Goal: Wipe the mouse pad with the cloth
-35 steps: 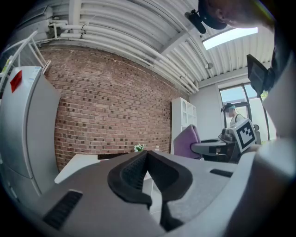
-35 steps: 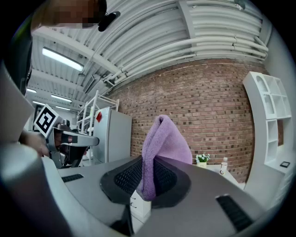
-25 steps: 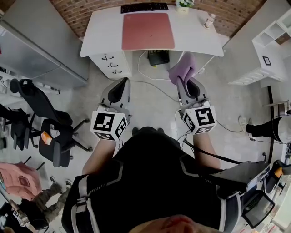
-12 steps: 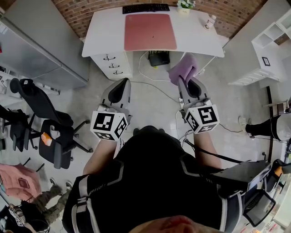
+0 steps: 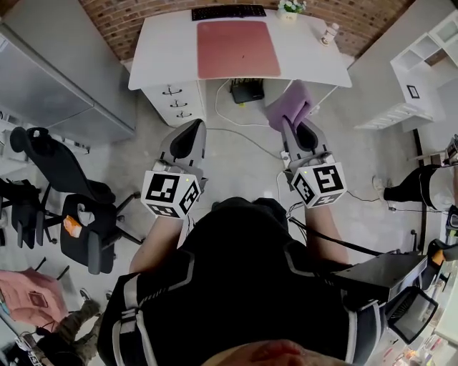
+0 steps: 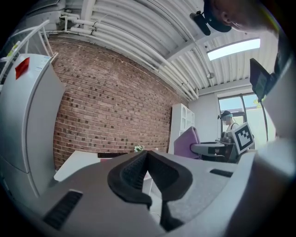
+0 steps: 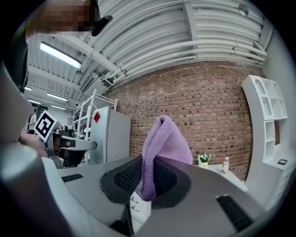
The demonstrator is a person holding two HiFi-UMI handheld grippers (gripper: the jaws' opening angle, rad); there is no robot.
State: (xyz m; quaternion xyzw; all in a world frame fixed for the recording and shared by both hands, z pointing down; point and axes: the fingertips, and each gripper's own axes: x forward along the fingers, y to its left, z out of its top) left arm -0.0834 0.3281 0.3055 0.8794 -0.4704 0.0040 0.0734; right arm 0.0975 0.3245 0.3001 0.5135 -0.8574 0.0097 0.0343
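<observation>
A reddish-pink mouse pad [image 5: 238, 47] lies flat on the white desk [image 5: 164, 57], in front of a black keyboard [image 5: 227, 11]. My right gripper [image 5: 295, 125] is shut on a purple cloth [image 5: 288, 106], which sticks out past its jaws; in the right gripper view the cloth [image 7: 158, 148] stands folded between the pads. My left gripper [image 5: 187, 137] is shut with nothing in it, its jaws meeting in the left gripper view [image 6: 145, 155]. Both grippers hang over the floor, well short of the desk.
A small potted plant [image 5: 288, 8] and a white bottle [image 5: 329, 32] stand at the desk's back right. Drawers [image 5: 175, 101] sit under the desk's left side, a black box and cables [image 5: 247, 91] beneath. Office chairs [image 5: 79, 207] stand left, white shelving [image 5: 422, 71] right.
The view has shifted slightly; both grippers have edged a little toward the desk, the right one still holding the cloth.
</observation>
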